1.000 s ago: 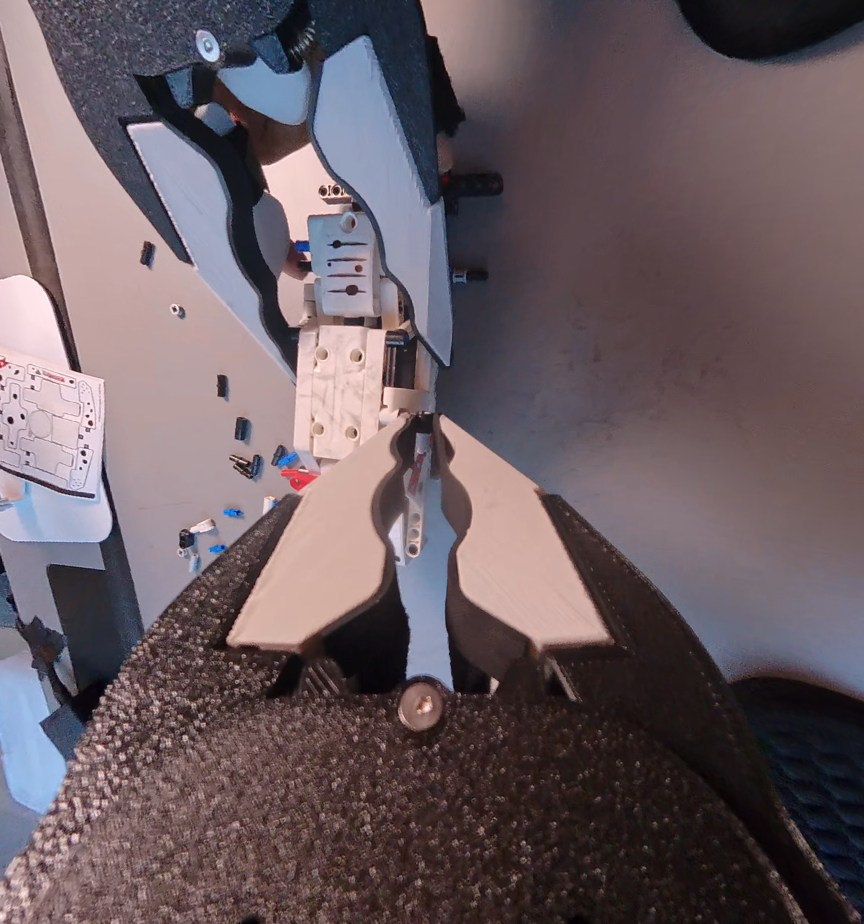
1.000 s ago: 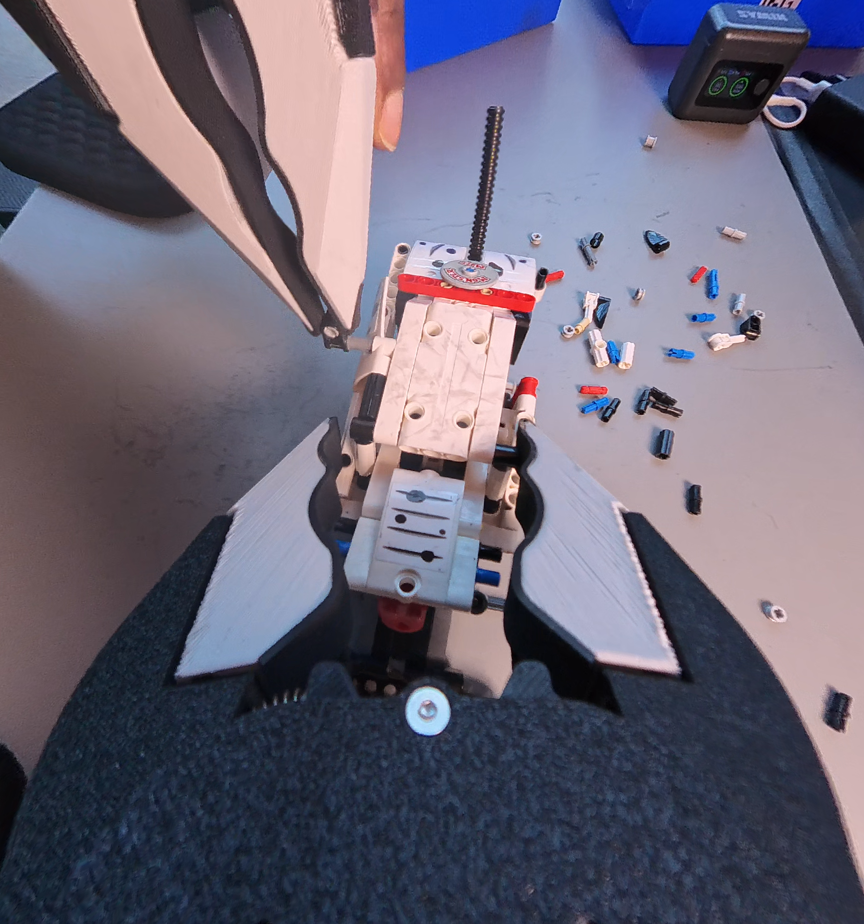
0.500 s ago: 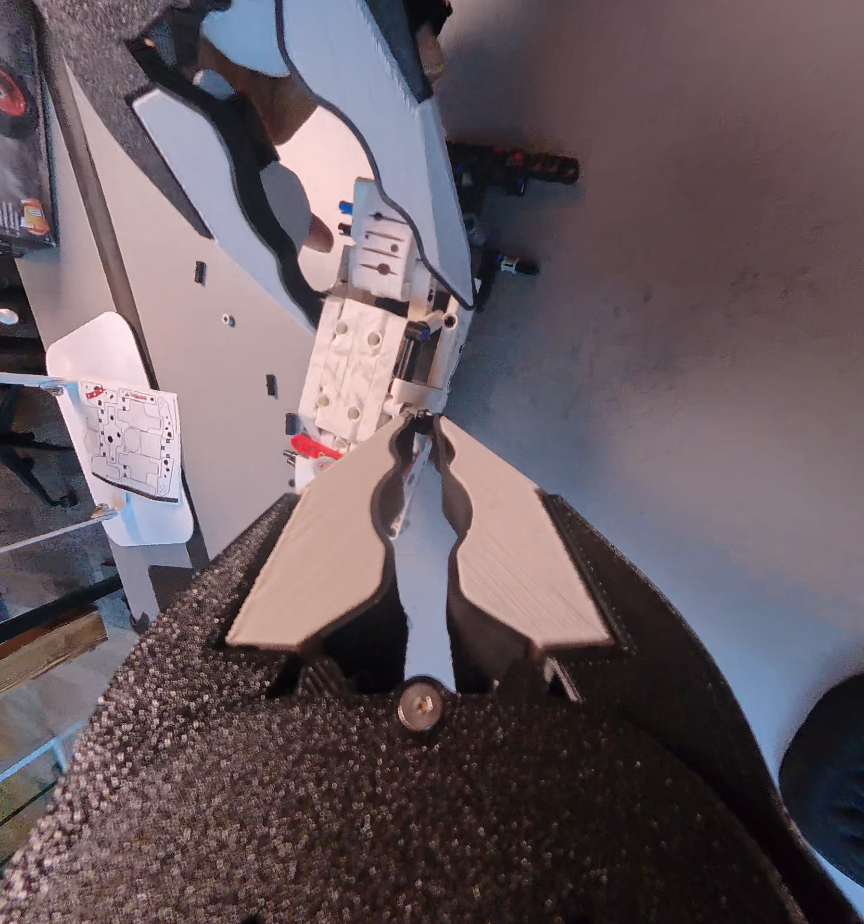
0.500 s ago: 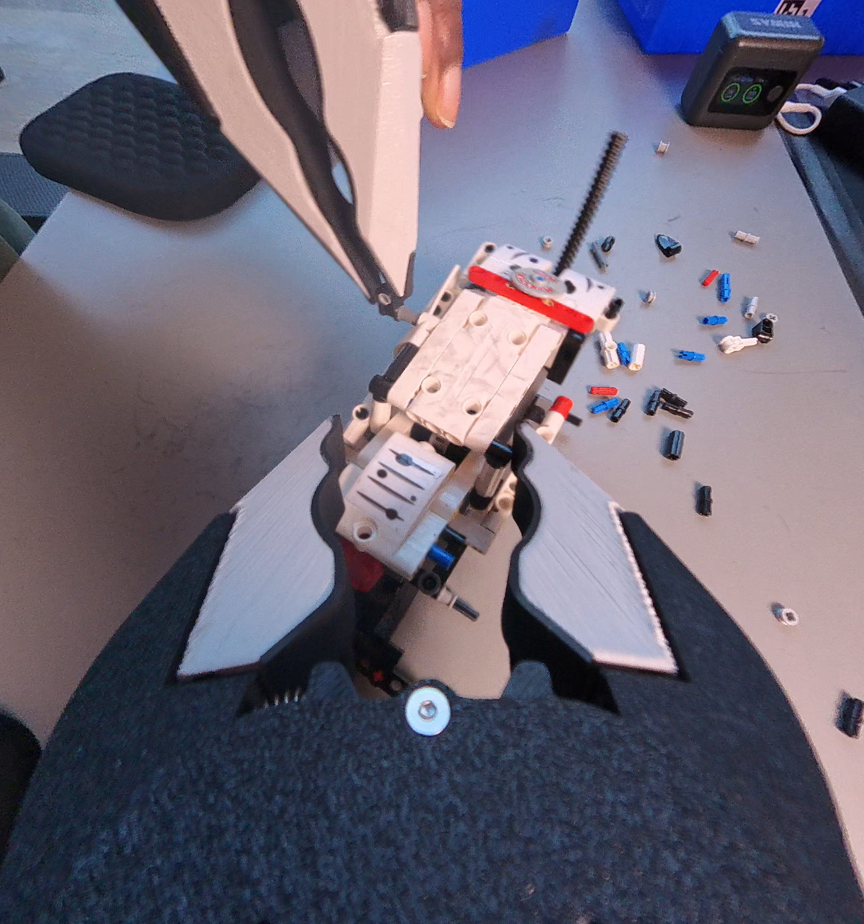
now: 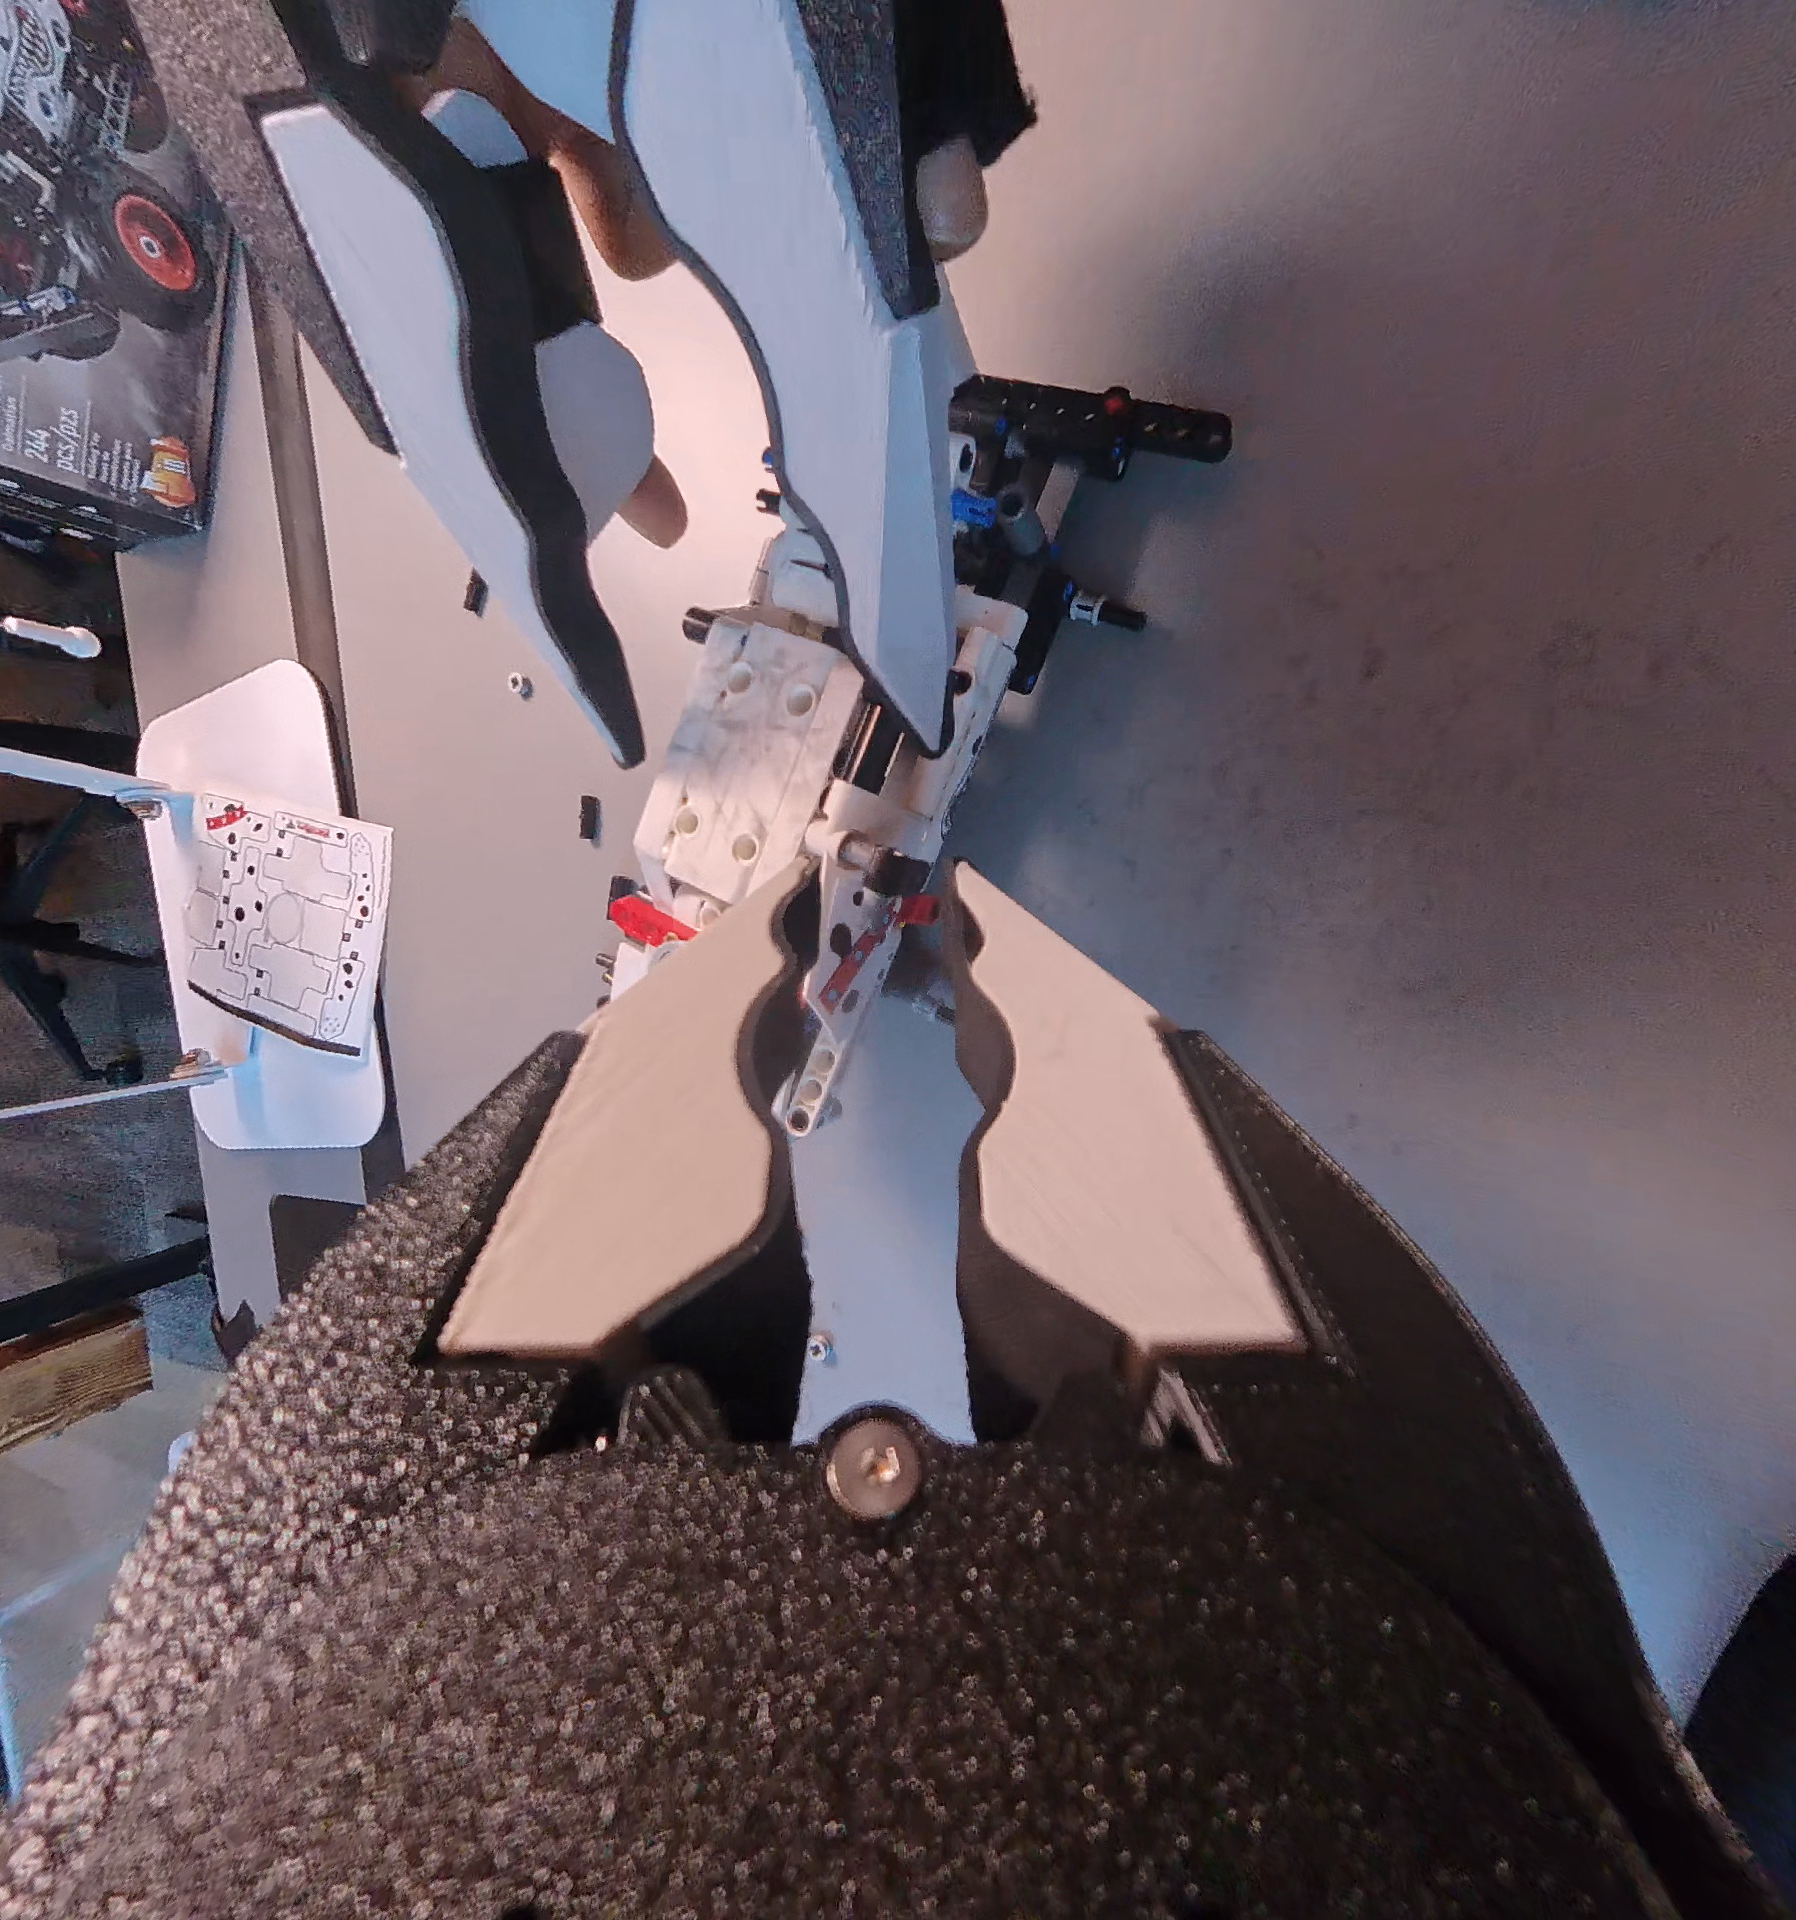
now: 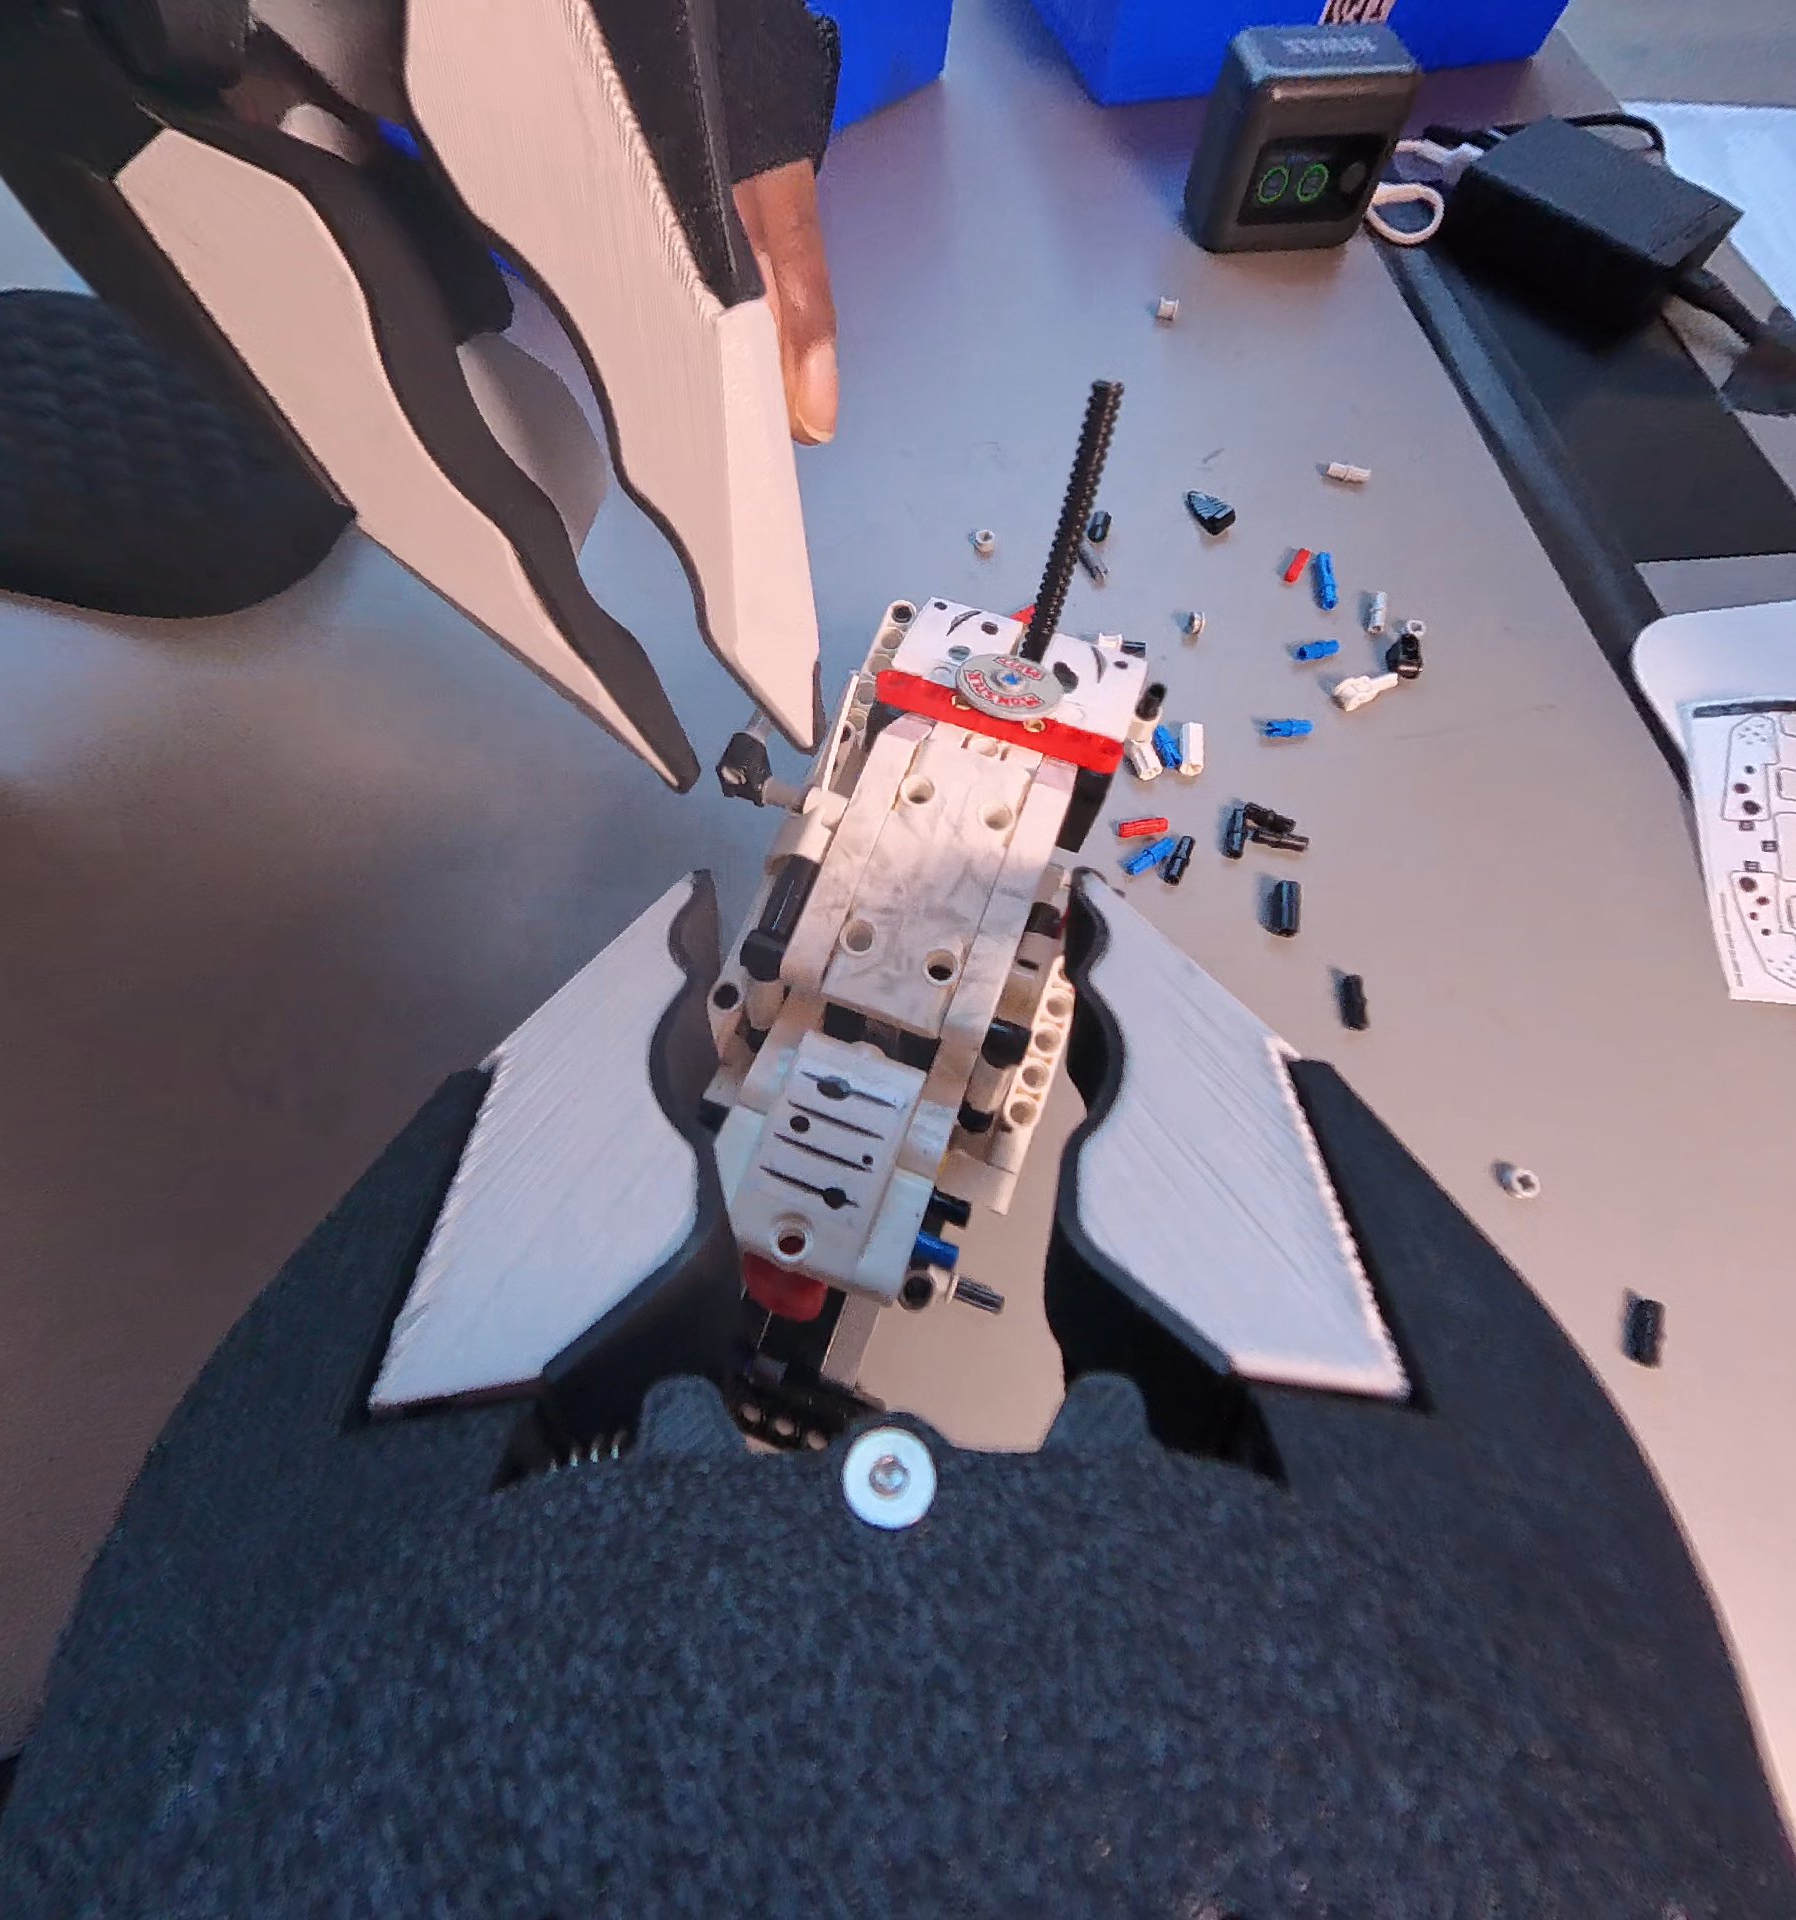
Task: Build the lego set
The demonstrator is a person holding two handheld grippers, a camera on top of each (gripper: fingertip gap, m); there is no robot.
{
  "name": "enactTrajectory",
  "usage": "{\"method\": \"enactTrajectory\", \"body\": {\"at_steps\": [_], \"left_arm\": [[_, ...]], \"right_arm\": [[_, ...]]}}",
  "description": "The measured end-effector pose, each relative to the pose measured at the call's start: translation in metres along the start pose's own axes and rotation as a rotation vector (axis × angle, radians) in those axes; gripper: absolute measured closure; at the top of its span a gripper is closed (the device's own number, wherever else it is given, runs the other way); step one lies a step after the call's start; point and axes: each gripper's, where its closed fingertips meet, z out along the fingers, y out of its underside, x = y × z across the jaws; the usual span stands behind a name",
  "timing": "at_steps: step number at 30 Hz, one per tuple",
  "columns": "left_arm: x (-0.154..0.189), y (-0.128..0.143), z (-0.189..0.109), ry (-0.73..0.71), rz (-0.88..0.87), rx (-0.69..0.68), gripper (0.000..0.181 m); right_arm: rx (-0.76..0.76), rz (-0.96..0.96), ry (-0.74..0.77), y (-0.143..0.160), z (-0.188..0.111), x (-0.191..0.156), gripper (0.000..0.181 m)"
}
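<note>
Two white fingers of the left tool (image 5: 878, 914) parted in the left wrist view, released, with a white perforated beam (image 5: 852, 966) bearing a red sticker lying in the gap, against the left finger and clear of the other. Beam seemingly joined to the half-built white truck body (image 5: 738, 727), itself tilted above the grey desk (image 5: 1393, 727). Off to the side, a sticker sheet (image 5: 281, 925) and the set's box (image 5: 63, 260).

Seen from the right wrist view, right tool (image 6: 889, 888) clenched on the truck body, one finger pressed to each flank. Far end topped by a red bar and a round badge, a black ridged rod (image 6: 1070, 499) standing out past it. Scattered beyond on the desk, small loose pins (image 6: 1286, 727) in blue, red and black.

Likely light and stiff, yet only pressed together, so prone to pop apart under a twist. Best held by the broad side beams low on the frame, never by the rod, the protruding pins or the stickered panels.
</note>
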Motion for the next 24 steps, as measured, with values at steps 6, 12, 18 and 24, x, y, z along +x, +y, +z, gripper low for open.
{"method": "enactTrajectory", "body": {"at_steps": [6, 12, 18, 24], "left_arm": [[0.003, 0.004, 0.005, 0.068, 0.031, -0.007, 0.169], [0.01, 0.002, 0.002, 0.159, 0.06, -0.014, 0.172], [0.009, 0.002, 0.002, 0.205, 0.016, -0.061, 0.173], [0.011, -0.001, 0.002, 0.164, -0.001, -0.022, 0.173]], "right_arm": [[-0.075, -0.004, -0.036, 0.005, 0.01, 0.0, 0.126], [-0.063, -0.067, -0.106, 0.003, 0.011, -0.007, 0.128], [-0.062, -0.075, -0.112, 0.004, 0.011, -0.006, 0.129], [-0.066, -0.061, -0.123, 0.005, 0.01, -0.008, 0.128]]}}
